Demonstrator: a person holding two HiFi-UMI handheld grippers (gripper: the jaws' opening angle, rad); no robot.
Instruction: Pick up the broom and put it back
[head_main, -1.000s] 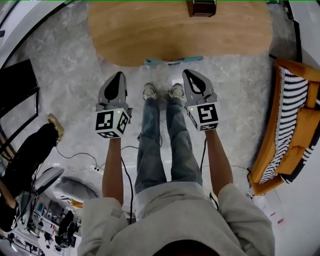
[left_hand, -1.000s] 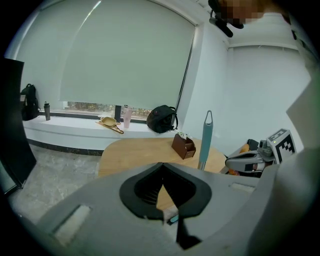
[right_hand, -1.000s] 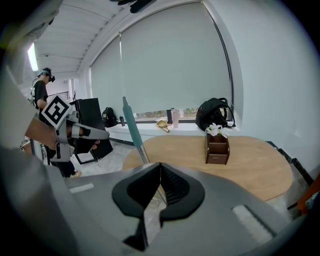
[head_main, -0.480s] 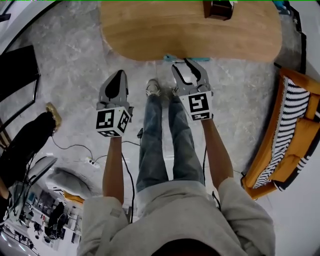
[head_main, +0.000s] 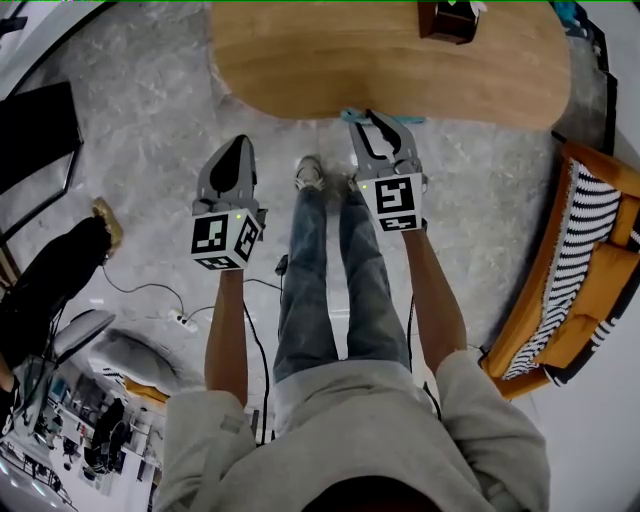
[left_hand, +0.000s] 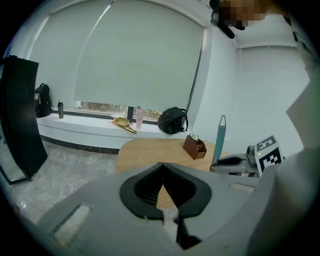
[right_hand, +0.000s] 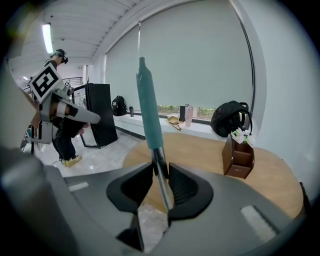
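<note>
The broom stands upright against the near edge of the wooden table (head_main: 380, 60). Its teal head (head_main: 352, 114) shows on the floor below. In the right gripper view its teal handle (right_hand: 148, 110) rises above a thin metal shaft that runs down between the jaws. My right gripper (head_main: 378, 122) (right_hand: 159, 167) has just been closing, and its pads now press on that shaft. My left gripper (head_main: 240, 145) (left_hand: 162, 165) hangs to the left over bare floor, shut and holding nothing. The left gripper view shows the broom handle (left_hand: 220, 140) at the right.
A brown wooden box (head_main: 447, 20) sits on the table's far side. An orange sofa with a striped cushion (head_main: 590, 260) stands at the right. Cables and a power strip (head_main: 180, 320) lie on the floor behind the left arm. Dark equipment stands at the far left.
My right gripper moved forward to the table edge, spread its jaws around the broom shaft, then narrowed them onto it. The left gripper shifted only slightly.
</note>
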